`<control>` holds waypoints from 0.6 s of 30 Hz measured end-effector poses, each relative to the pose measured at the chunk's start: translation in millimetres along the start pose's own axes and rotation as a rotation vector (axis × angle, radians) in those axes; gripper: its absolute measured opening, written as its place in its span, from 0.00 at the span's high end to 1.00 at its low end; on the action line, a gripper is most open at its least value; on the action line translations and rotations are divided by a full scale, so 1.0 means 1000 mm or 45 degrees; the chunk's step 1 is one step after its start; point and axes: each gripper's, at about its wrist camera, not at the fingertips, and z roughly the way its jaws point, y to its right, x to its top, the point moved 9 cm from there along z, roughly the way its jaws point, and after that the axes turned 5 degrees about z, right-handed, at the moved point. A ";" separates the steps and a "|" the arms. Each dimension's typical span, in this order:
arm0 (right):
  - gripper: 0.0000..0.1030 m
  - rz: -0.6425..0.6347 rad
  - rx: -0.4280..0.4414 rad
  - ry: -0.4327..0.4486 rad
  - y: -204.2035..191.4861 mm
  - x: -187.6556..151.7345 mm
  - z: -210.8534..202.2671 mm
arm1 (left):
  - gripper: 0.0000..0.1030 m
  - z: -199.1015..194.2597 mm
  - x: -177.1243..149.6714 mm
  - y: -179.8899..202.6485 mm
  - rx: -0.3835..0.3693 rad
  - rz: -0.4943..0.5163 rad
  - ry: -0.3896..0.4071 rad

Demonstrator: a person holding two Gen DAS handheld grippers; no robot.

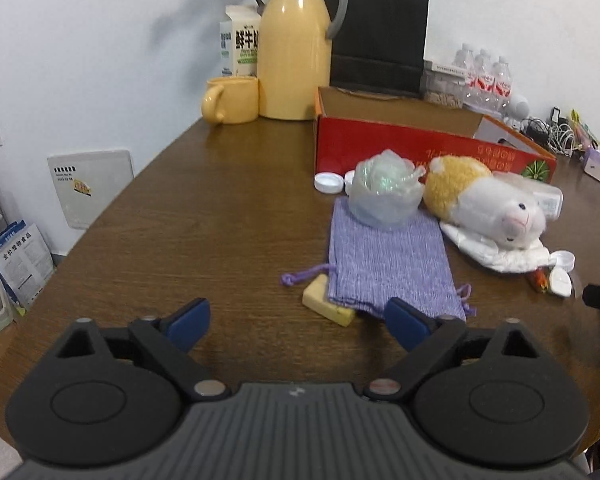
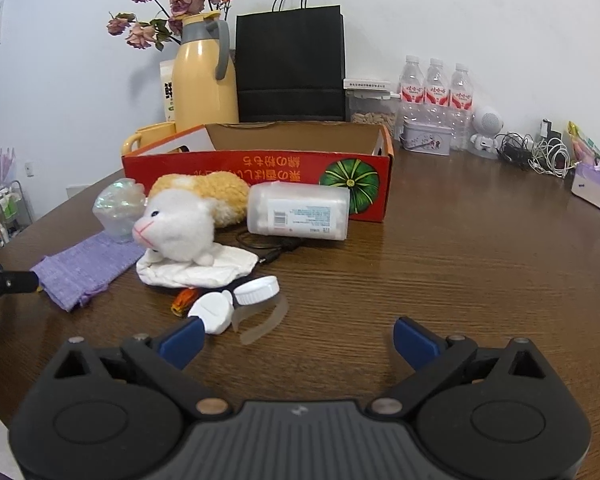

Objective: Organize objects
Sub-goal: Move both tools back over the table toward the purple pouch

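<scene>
Jaws on both grippers gape empty; I'd centre my left gripper (image 1: 296, 320) on the yellow block (image 1: 328, 305), bottom centre, avoiding the purple pouch (image 1: 392, 256)

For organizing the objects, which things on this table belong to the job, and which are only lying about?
Likely for the job:
- open red cardboard box
- white-and-yellow plush toy
- purple knitted drawstring pouch
- clear plastic jar lying on its side
- yellow cheese-shaped block
- white screw lid

Probably just lying about:
- yellow thermos jug
- black paper bag
- three water bottles
</scene>
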 end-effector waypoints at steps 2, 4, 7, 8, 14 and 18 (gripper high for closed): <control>0.02 -0.001 0.000 0.001 0.000 0.000 0.000 | 0.16 0.002 -0.001 0.001 -0.006 0.013 -0.005; 0.02 0.001 -0.003 0.000 0.000 -0.001 0.000 | 0.21 0.004 -0.004 0.001 -0.012 0.036 -0.006; 0.02 0.007 -0.008 -0.006 0.002 -0.002 0.001 | 0.21 0.006 -0.004 0.003 -0.003 0.069 0.000; 0.02 0.009 -0.010 -0.008 0.002 -0.002 0.002 | 0.22 0.006 -0.004 0.005 -0.011 0.087 0.003; 0.02 0.014 -0.013 -0.013 0.004 -0.003 0.003 | 0.33 0.008 0.000 0.013 -0.072 0.146 0.031; 0.02 0.013 -0.010 -0.015 0.004 -0.004 0.004 | 0.58 0.011 0.004 0.016 -0.105 0.149 0.054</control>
